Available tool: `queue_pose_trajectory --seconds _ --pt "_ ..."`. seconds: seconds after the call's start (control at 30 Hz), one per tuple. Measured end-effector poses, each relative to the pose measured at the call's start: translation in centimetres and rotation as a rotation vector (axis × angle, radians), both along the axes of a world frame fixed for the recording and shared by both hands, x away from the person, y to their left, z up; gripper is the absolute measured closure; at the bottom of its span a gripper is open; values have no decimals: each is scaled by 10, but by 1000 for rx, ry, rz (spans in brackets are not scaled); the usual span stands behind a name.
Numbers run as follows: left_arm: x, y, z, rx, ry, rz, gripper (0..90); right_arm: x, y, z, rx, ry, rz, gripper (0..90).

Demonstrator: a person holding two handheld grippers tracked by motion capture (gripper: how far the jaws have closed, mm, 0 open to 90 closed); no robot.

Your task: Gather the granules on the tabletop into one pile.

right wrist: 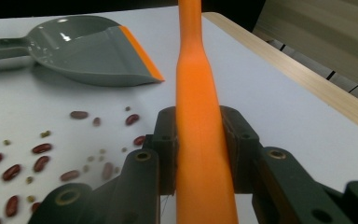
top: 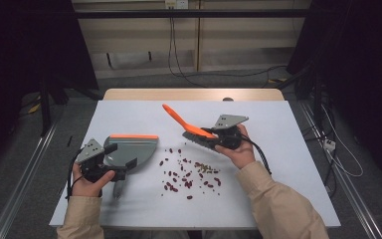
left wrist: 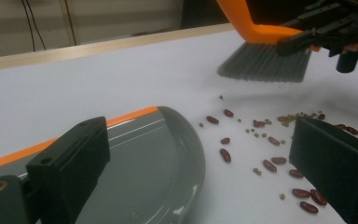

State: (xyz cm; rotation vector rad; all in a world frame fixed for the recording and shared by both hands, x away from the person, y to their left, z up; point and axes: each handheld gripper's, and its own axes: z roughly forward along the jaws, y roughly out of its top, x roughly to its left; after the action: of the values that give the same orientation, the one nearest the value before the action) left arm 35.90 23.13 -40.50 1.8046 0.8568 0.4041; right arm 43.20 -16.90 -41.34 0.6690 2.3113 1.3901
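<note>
High view: one brush (top: 189, 127) clamped in the right gripper (top: 218, 134) jaws, one dustpan (top: 134, 147) at the left gripper (top: 110, 158), whose jaws' grip cannot be told, beans (top: 189, 174) scattered on the bench (top: 278, 164).

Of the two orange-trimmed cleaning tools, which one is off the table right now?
The brush, clamped by its orange handle in the right gripper, bristles above the beans. The dustpan rests flat on the table.

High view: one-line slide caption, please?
Right gripper holds brush above scattered beans; left gripper at dustpan.
</note>
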Motion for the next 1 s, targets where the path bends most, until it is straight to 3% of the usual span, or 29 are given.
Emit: queue_pose_trajectory --seconds 0.37,0.53,0.63,0.83,1.0 --pt "1 2 0 5 1 11 49 39 20 -13 -61 -39 19 709" --pt "1 6 -1 5 4 27 49 50 31 -21 -57 -37 54 708" --pt "1 7 -2 4 9 32 49 48 38 -28 -55 -31 96 708" --pt "2 9 -4 6 13 29 50 38 46 -28 -85 -25 162 705" --pt "3 11 -5 9 14 44 50 27 51 -26 -82 -4 226 705"
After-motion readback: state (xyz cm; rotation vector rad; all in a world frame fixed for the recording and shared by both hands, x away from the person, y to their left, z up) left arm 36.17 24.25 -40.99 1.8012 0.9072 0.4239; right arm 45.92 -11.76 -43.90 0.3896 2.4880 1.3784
